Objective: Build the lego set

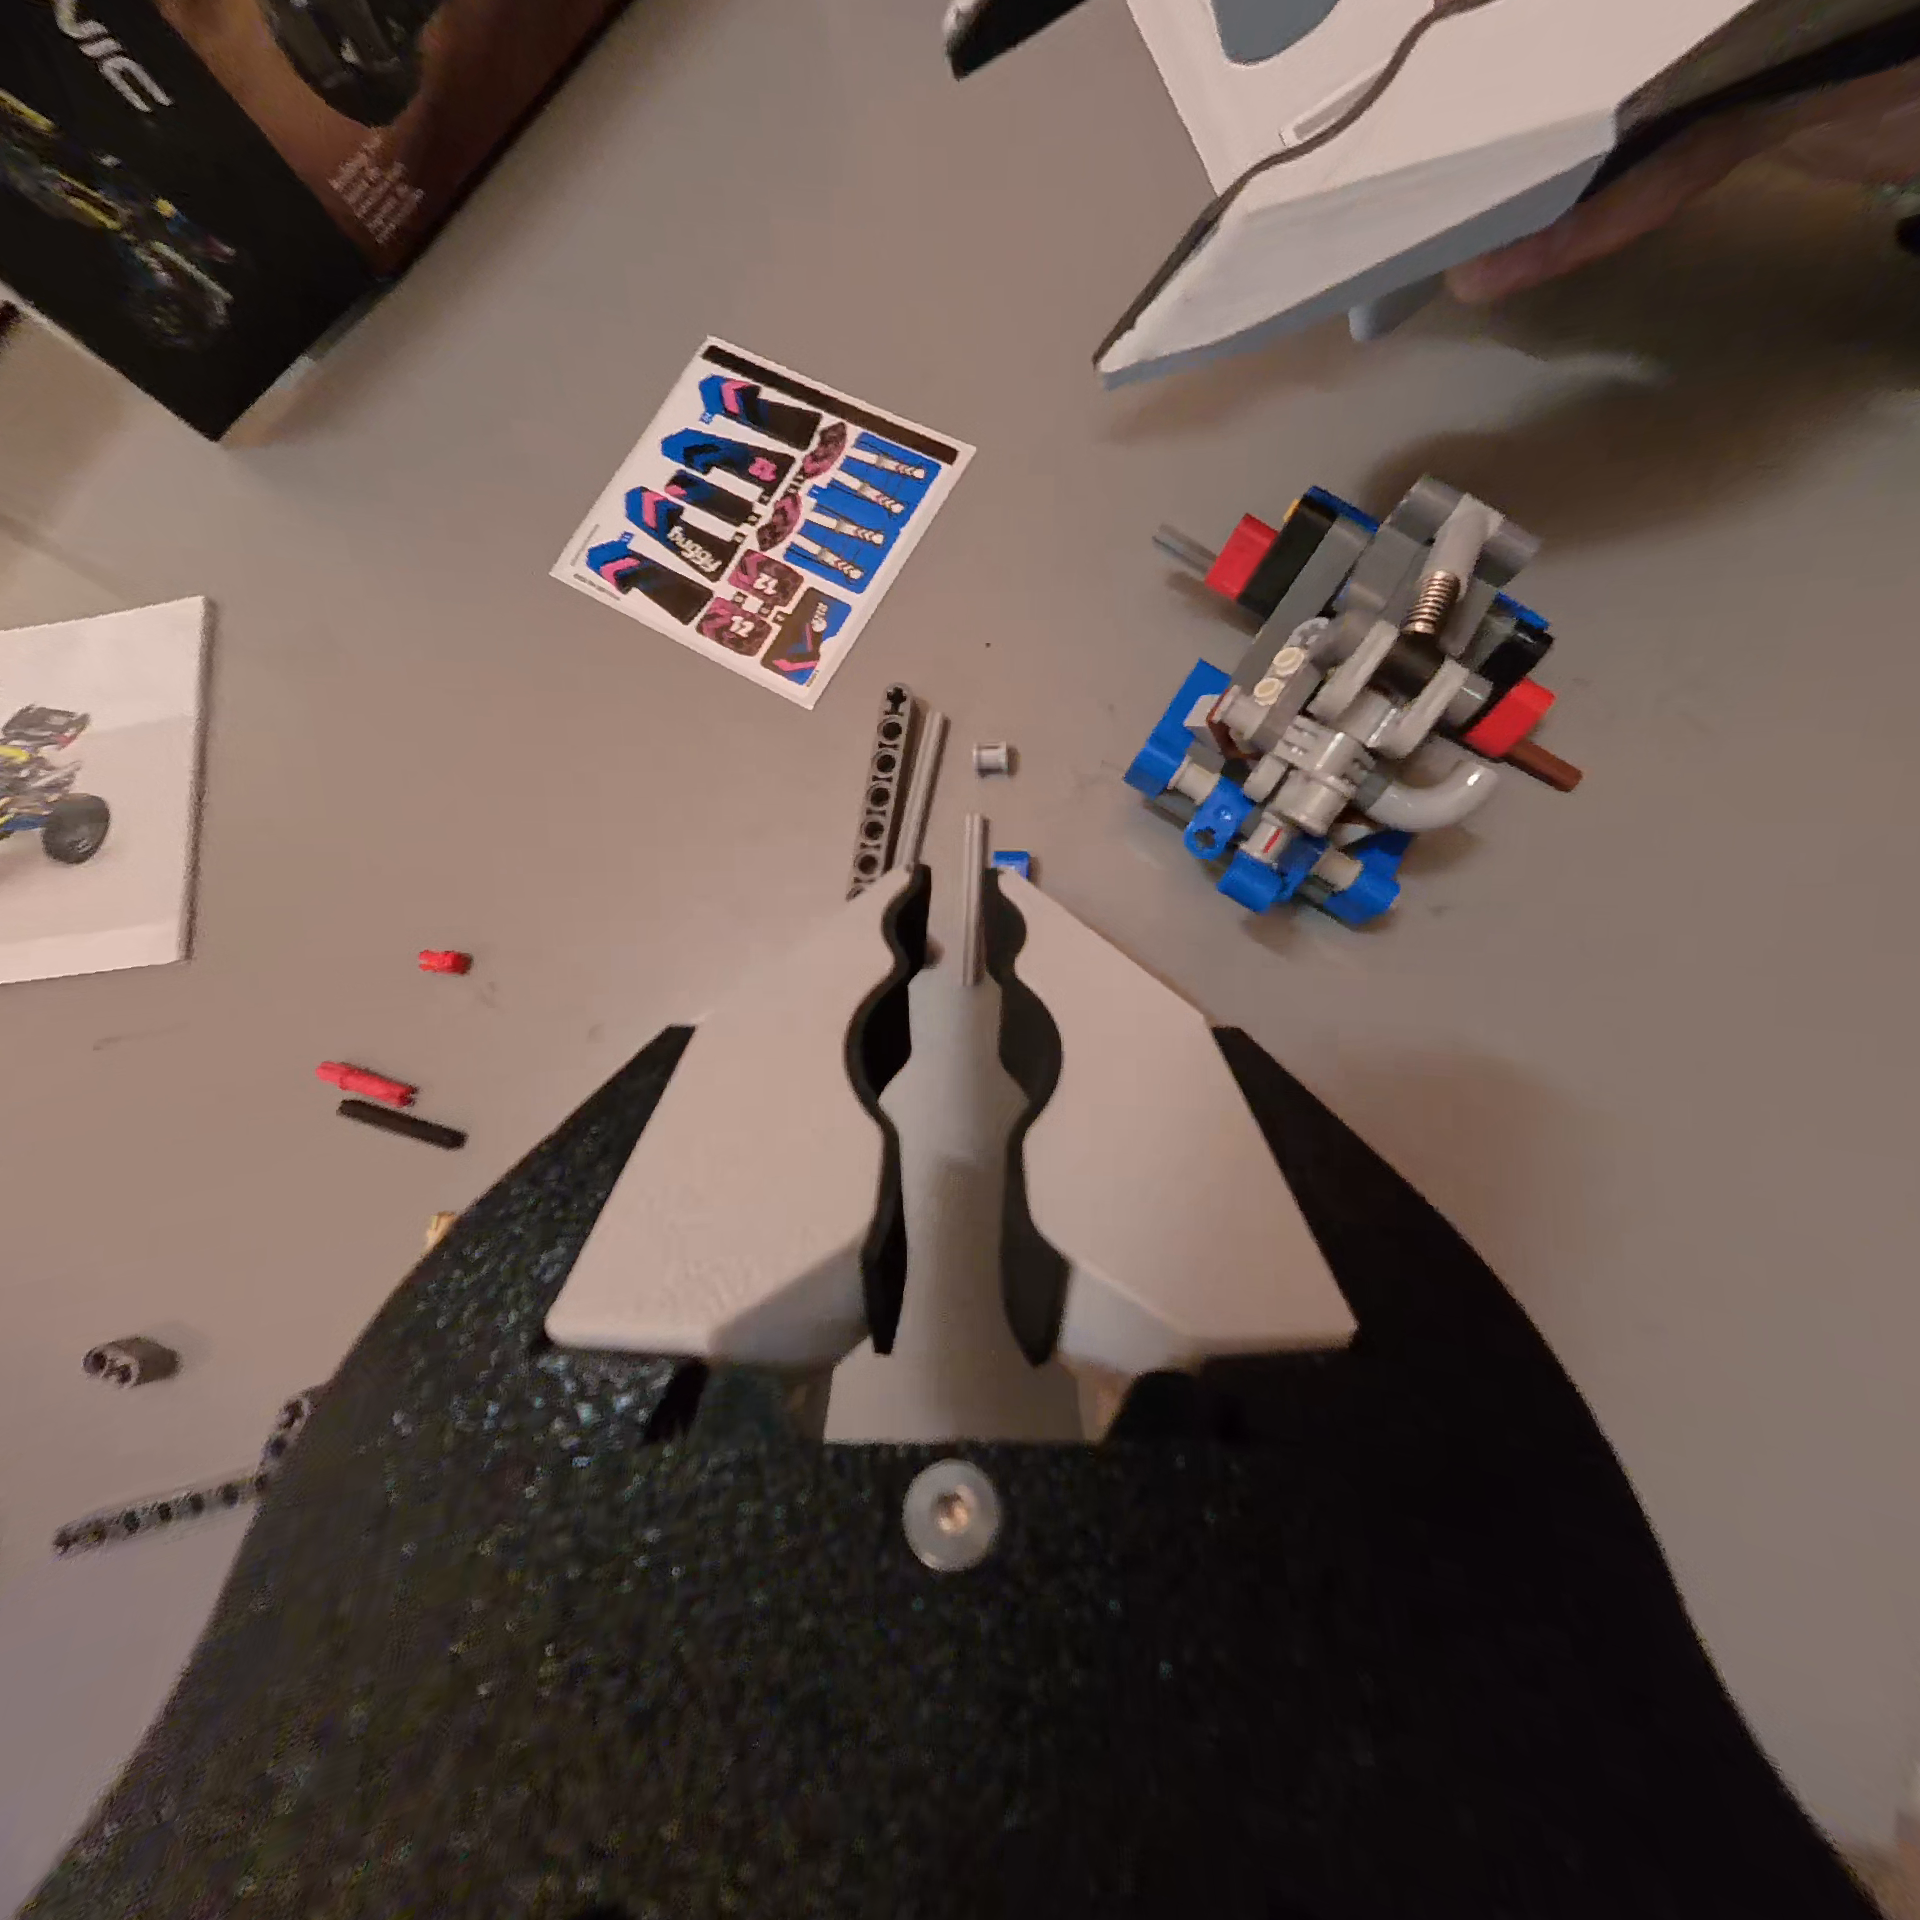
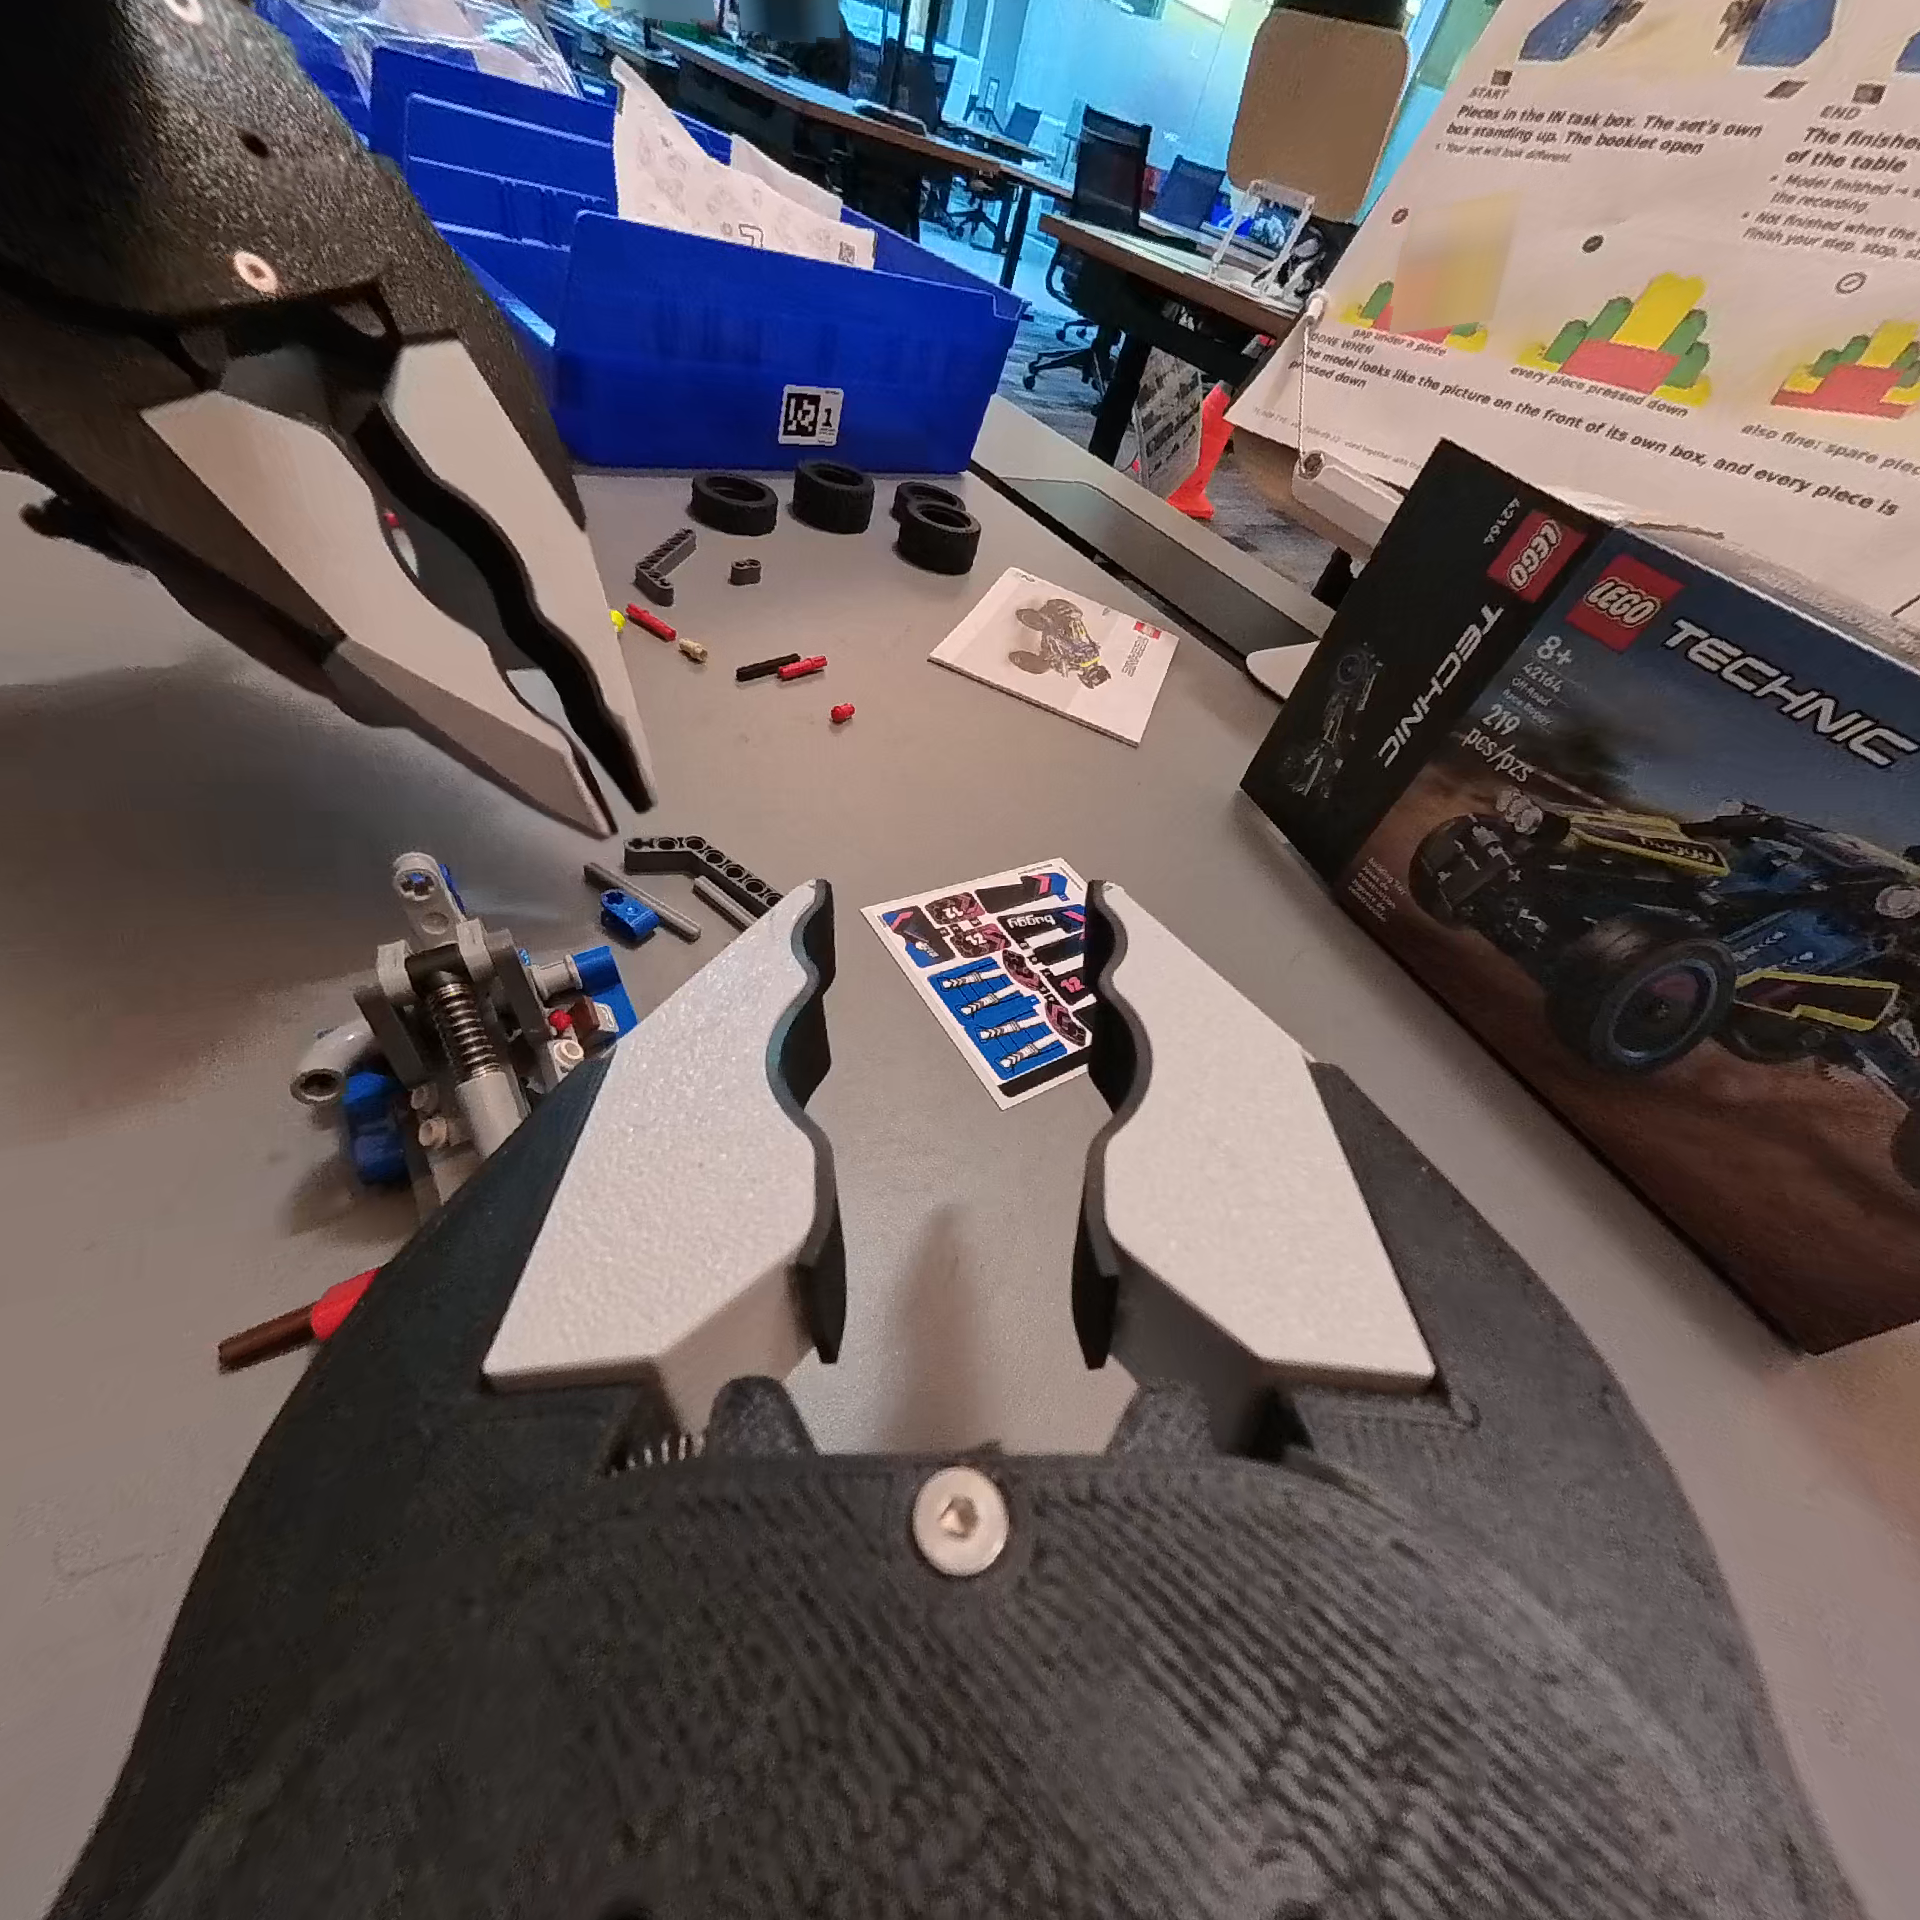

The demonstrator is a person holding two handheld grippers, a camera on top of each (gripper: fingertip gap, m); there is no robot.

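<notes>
Here, line by line:

Left claw (image 1: 961, 883): pointed steeply down at the grey table (image 1: 1558, 1143), tips low over it; narrow gap between the fingers, with a thin grey rod (image 1: 974, 899) lying in that gap; whether pinched or merely straddled, cannot tell.
Beside the left tips: a small blue piece (image 1: 1011, 860) just right of the rod; a long black holed beam (image 1: 883, 790) and a second grey rod (image 1: 925, 784) side by side to the left; a little grey bushing (image 1: 992, 758) just ahead.
Right claw (image 2: 961, 904): held low and nearly level over the table, fingers spread wide, nothing between them.
Ahead of the right claw: sticker sheet (image 2: 997, 977), flat on the table.
Half-built model (image 1: 1361, 696): blue, grey, black and red, with a metal spring on top; resting on the table right of the left claw, apart from both claws.
Loose bits: red pins (image 1: 364, 1081) and a black pin (image 1: 400, 1125) left of the left claw; four black tyres (image 2: 831, 497) farther off, near a blue bin (image 2: 779, 343).
Farther out: instruction booklet (image 2: 1055, 655) flat on the table; set box (image 2: 1621, 883) standing at the right claw's right.
</notes>
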